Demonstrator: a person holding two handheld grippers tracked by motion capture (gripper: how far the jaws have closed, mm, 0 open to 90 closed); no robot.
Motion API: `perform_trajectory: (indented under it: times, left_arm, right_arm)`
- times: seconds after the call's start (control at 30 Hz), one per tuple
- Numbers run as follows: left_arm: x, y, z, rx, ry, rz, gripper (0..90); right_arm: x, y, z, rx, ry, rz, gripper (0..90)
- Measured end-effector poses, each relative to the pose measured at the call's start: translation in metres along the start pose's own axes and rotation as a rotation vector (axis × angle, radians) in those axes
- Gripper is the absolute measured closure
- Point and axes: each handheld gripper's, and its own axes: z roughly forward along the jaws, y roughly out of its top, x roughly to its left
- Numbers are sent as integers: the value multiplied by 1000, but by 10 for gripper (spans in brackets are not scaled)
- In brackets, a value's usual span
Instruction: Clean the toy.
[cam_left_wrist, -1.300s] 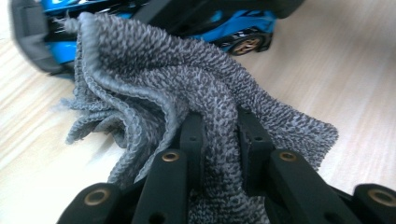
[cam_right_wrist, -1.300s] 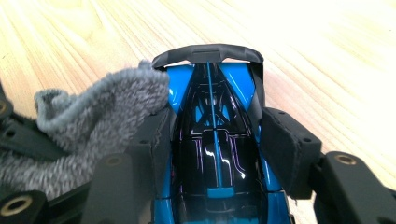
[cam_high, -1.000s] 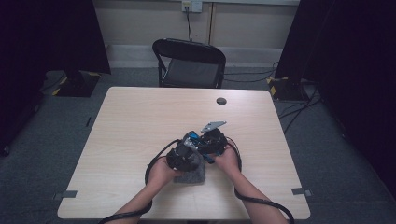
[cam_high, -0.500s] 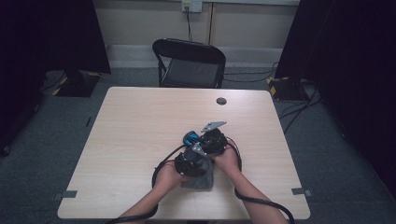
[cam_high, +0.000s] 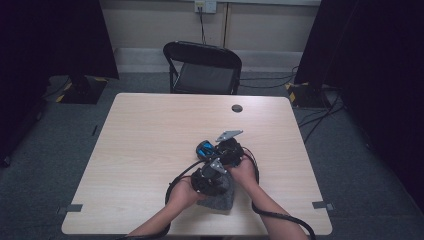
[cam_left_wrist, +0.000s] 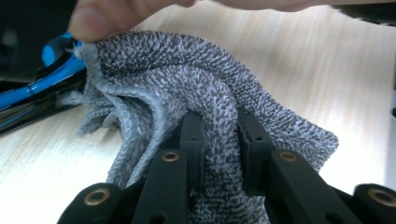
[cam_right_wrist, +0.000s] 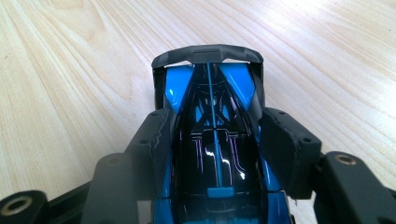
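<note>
A blue and black toy car (cam_high: 203, 147) sits on the light wooden table (cam_high: 150, 130), near the front middle. My right gripper (cam_high: 212, 150) is shut on it; in the right gripper view the jaws of this gripper (cam_right_wrist: 215, 126) press on both sides of the car (cam_right_wrist: 212, 93). Just nearer the front edge, my left gripper (cam_high: 220, 181) is shut on a grey knitted cloth (cam_high: 224, 197). In the left gripper view this gripper (cam_left_wrist: 218, 135) pinches a fold of the cloth (cam_left_wrist: 187, 88). A thumb (cam_left_wrist: 100, 18) touches the cloth's top, and the car (cam_left_wrist: 51, 74) shows behind at left.
A black folding chair (cam_high: 202, 65) stands beyond the table's far edge. A small black round cap (cam_high: 237, 108) is set in the tabletop at the back right. Black cables (cam_high: 175, 182) trail from both grippers toward the front edge.
My left gripper has shifted a little to the right and toward the front edge, drawing the grey cloth along. The right gripper and the car have stayed in place.
</note>
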Motion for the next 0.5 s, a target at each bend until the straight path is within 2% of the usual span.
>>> perform_trajectory:
  times: [0.5]
  left_arm:
    - [-4,-12,-22,-22,-12,35,752]
  right_arm:
    - [-1,-1,0,-8,6,8,439]
